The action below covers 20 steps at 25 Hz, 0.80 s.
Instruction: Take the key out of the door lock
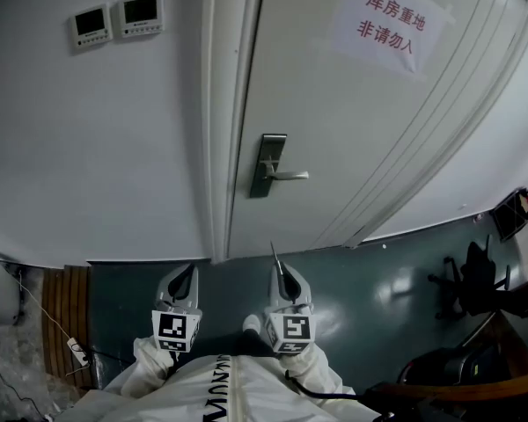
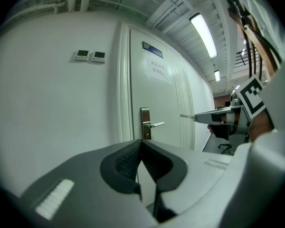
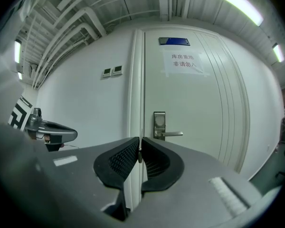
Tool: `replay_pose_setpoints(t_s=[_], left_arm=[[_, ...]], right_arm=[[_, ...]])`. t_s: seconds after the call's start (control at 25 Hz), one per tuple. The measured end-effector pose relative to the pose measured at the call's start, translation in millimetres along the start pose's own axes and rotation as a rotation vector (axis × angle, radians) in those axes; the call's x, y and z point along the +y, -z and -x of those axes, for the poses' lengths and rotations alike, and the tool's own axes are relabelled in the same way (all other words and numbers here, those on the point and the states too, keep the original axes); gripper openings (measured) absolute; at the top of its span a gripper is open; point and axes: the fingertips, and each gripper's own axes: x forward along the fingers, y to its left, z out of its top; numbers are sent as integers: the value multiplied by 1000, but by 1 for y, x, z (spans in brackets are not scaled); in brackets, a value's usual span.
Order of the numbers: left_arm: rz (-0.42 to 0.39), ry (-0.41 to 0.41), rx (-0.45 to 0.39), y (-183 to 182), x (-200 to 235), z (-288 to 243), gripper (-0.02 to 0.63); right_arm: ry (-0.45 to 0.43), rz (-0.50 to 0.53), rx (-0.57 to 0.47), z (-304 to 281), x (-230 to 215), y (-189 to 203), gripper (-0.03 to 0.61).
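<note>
— Where's the key [image 1: 275,257]?
— It's out of the lock plate [image 1: 268,165] and well clear of it, toward the person. It sticks out as a thin blade, pinched in the nearly closed jaws of the right gripper [image 1: 281,272]. The left gripper [image 1: 189,271] is farther left, its jaws together on nothing.
— And the room?
— There's a white door [image 1: 352,130] with a red-lettered notice [image 1: 389,22] up and right of the lock plate. Two wall panels [image 1: 116,20] sit up and left, and a grey-green floor [image 1: 378,288] lies below.

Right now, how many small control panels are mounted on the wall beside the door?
2. Both sit side by side high on the wall, left of the door: the left panel and the right panel. None seems hidden.
</note>
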Motion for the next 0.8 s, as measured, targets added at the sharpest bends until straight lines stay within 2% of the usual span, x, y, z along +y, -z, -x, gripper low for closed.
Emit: replay_pose_setpoints(t_s=[0.36,0.52,0.8], left_arm=[[38,30,1,14,-13,60,0],[33,38,2,12,-24,70,0],[18,3,0,4,-30,66,0]], right_arm=[[32,0,24,59,31,6,25],[27,-11,39,72,32,11,25],[-15,-5,31,72,27,11,23]])
